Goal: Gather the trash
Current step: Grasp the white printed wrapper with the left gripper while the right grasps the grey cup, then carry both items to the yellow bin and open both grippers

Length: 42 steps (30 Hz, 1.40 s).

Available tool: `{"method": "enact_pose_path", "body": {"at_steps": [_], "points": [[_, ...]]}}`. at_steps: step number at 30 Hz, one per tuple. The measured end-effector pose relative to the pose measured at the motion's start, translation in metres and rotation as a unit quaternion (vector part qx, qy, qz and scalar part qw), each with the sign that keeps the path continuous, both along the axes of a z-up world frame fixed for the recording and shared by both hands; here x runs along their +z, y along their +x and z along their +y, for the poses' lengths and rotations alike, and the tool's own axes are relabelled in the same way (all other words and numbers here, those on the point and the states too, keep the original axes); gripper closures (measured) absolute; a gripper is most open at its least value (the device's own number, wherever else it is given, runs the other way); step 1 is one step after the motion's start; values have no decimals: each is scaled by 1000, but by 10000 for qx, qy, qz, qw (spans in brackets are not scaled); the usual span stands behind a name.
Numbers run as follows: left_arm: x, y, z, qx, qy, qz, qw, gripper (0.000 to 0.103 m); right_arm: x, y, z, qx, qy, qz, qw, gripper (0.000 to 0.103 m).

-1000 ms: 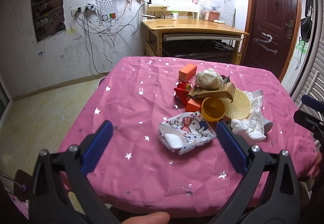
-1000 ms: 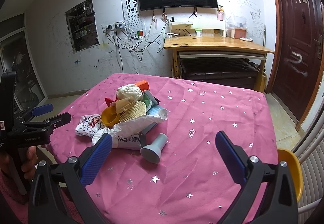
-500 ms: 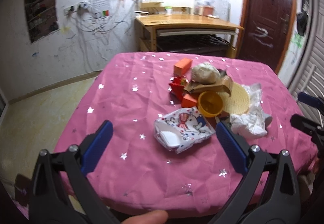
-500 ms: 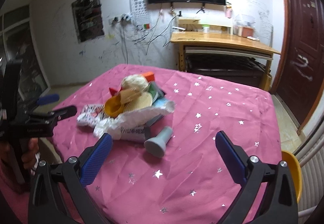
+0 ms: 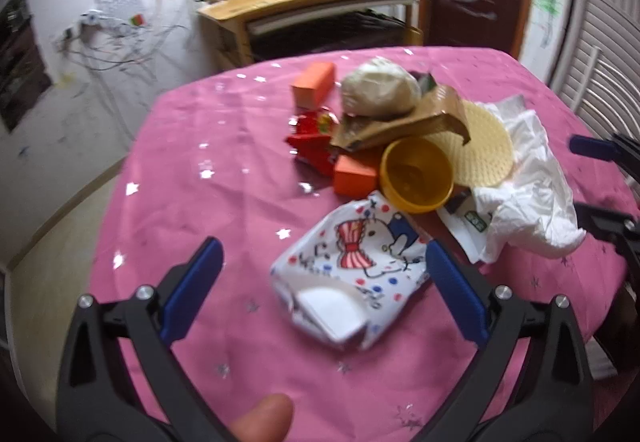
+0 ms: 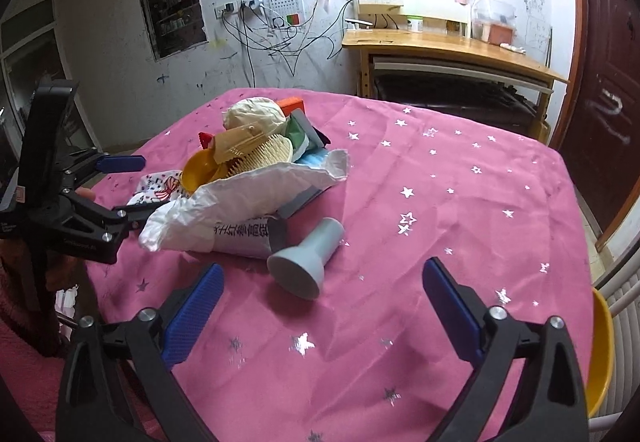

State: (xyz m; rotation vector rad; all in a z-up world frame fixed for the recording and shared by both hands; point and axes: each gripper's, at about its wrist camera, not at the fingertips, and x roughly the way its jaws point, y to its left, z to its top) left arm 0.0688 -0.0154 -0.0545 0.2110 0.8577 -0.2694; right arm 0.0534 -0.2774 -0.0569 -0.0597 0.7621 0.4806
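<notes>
A trash pile lies on the pink starred tablecloth (image 6: pixel 440 202). My left gripper (image 5: pixel 324 282) is open, and a white cartoon-printed wrapper (image 5: pixel 352 274) lies between its fingers, nearer the right one, with no pad pressing on it. Behind the wrapper are a yellow bowl (image 5: pixel 416 178), orange boxes (image 5: pixel 354 176), a cream wad (image 5: pixel 380 90) and a white plastic bag (image 5: pixel 528 198). My right gripper (image 6: pixel 322 306) is open with its jaws closing. A grey funnel-shaped piece (image 6: pixel 304 262) lies on its side just ahead of its fingertips, untouched, beside the bag (image 6: pixel 244 210).
The left gripper (image 6: pixel 132 188) reaches into the pile from the left in the right wrist view. A wooden desk (image 6: pixel 448 46) and a dark door (image 6: pixel 608 82) stand beyond the table. A yellow seat edge (image 6: pixel 600 354) shows past the table's right edge.
Both grippers have dropped and come closer to the pile. The left one rolled, and the cartoon wrapper now lies between its fingers. The right jaws have narrowed slightly.
</notes>
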Motion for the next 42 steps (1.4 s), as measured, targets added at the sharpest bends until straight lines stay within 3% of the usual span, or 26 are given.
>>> {"method": "enact_pose_path", "body": {"at_steps": [5,7,10,14,16,21,26,32,37,42], "points": [[0,5,2,-463,-140,115,9988,23,-5,11,12,91,-260,180,9995,44],[0,5,5,-662,-354,228,9969,39,-7,14,16,109,-357,229,9990,53],[-2,6,5,-817,-494,287,9950,50,-12,17,18,167,-449,300,9984,69],[-6,0,9,-796,-633,305,9943,63,-13,20,12,94,-318,345,9989,74],[-4,-1,10,-685,-659,263,9951,81,-11,20,6,-5,-227,336,9992,74],[1,-8,20,-433,-781,189,9958,95,-6,16,-14,-263,-70,229,9994,74],[9,-17,19,-239,-668,47,9975,99,-1,15,-42,-543,177,162,9982,74],[46,-31,24,29,-621,-479,9969,99,15,12,-81,-856,335,-94,9957,74],[88,-33,-6,-262,-571,-922,9938,99,26,16,-124,-1322,371,-289,9901,74],[112,-22,-71,-850,-697,-995,9890,99,25,18,-181,-1875,433,-350,9807,74]]}}
